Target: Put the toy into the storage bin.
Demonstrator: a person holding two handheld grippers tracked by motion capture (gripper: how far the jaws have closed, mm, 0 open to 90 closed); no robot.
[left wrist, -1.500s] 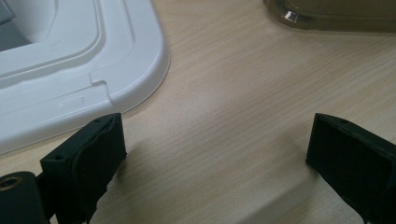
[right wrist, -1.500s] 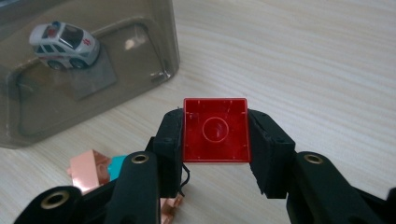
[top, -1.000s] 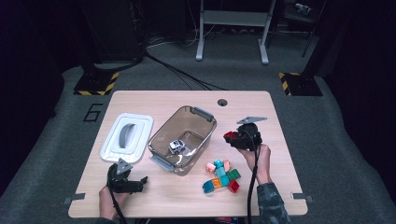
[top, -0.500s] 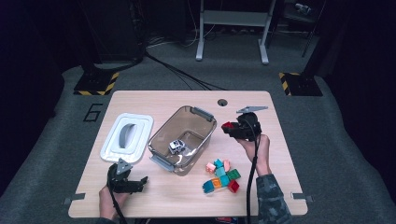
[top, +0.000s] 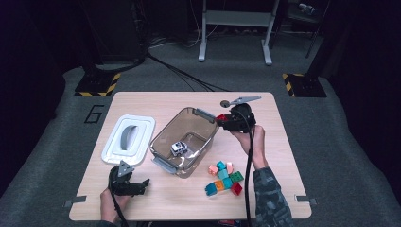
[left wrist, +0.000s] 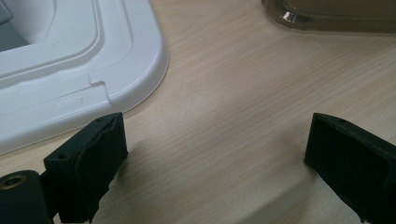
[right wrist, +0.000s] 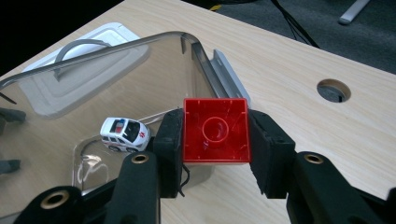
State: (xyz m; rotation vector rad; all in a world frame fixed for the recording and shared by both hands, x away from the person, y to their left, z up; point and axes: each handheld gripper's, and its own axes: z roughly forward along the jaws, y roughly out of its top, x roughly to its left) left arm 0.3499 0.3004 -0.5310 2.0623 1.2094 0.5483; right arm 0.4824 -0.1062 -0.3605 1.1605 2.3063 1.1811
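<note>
**Red brick held at the rim of the clear bin**

The pale wood-grain worktop (top: pixel 142 101) stands on grey carpet, with a round cable hole (right wrist: pixel 333 90) near its far edge. Near the middle sits a clear, smoke-tinted plastic bin with grey latch handles (top: pixel 163 139), its long side running diagonally. Just to its left lies a white rectangular plastic lid with a grey recessed handle (top: pixel 128 139), flat on the wood and close to the bin, though whether they touch is unclear.

The right tongs (top: pixel 222 119) are held above the bin's far right corner, the person's hand (top: pixel 249 140) and camouflage-patterned sleeve (top: pixel 268 198) reaching up from the near edge. They are clamped on a red, square, hollow plastic building brick (right wrist: pixel 216 130), whose open underside faces the right gripper view; the two black pads press its opposite sides. The brick hangs over the bin's rim, clear of the worktop.

The left tongs (top: pixel 137 185) rest low at the near left of the worktop, just in front of the lid's corner. Their jaws stand wide apart with bare wood between them.

To the right of the bin, near the front, lies a loose cluster of small building bricks in teal, green, orange, pink and red (top: pixel 224 177).

Inside the bin, on its floor, sits a small white toy car with blue and red markings (right wrist: pixel 125 133).
</note>
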